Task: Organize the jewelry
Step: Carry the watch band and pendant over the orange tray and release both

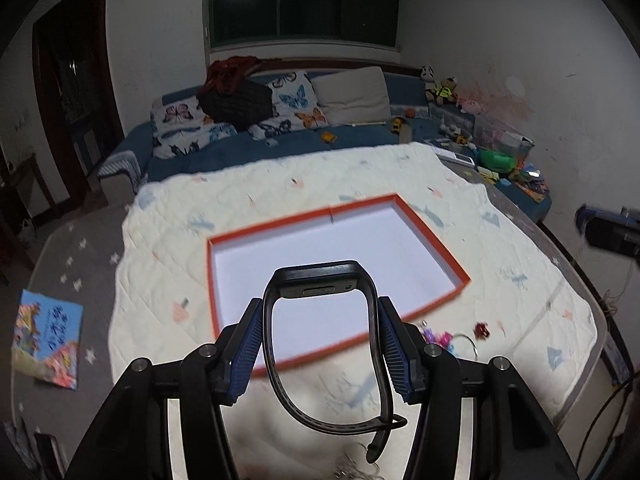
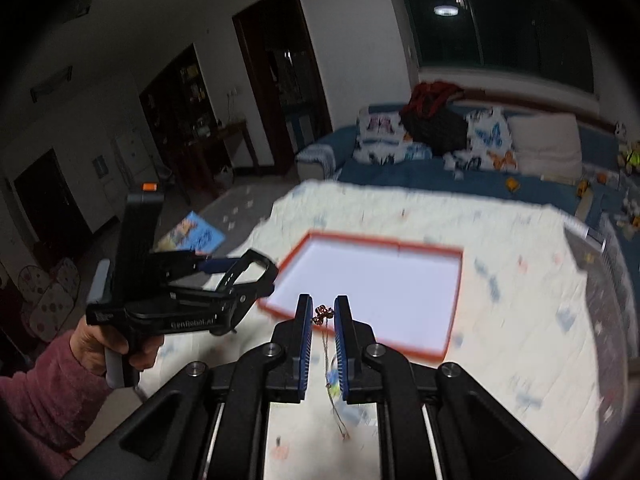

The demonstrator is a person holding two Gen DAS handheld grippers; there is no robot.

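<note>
Left wrist view looks across a bench (image 1: 92, 280) draped with a cream quilt (image 1: 360, 184), and behind it runs a blue sofa (image 1: 280, 148) with butterfly pillows. On the quilt lies a shallow orange-rimmed box (image 1: 432, 232) with a white floor, nothing visible inside it. A picture book (image 1: 48, 336) lies on the grey star-patterned cover at the bench's left side. The left tool (image 1: 320, 320) pinches a black watch (image 1: 316, 284) by the two sides of its buckled strap loop, its blue pads (image 1: 248, 344) pressing against the strap; the watch hangs in the air over the near edge of the box, its face pointing away. Small colourful trinkets (image 1: 444, 338) and a dark red one (image 1: 482, 330) lie on the quilt just right of the box's near corner.

Right wrist view shows the right tool (image 2: 323, 312) nearly closed, gripping a thin chain necklace (image 2: 330, 360) whose copper pendant sits between the tips while the chain dangles below, above the quilt near the box's front edge.
</note>
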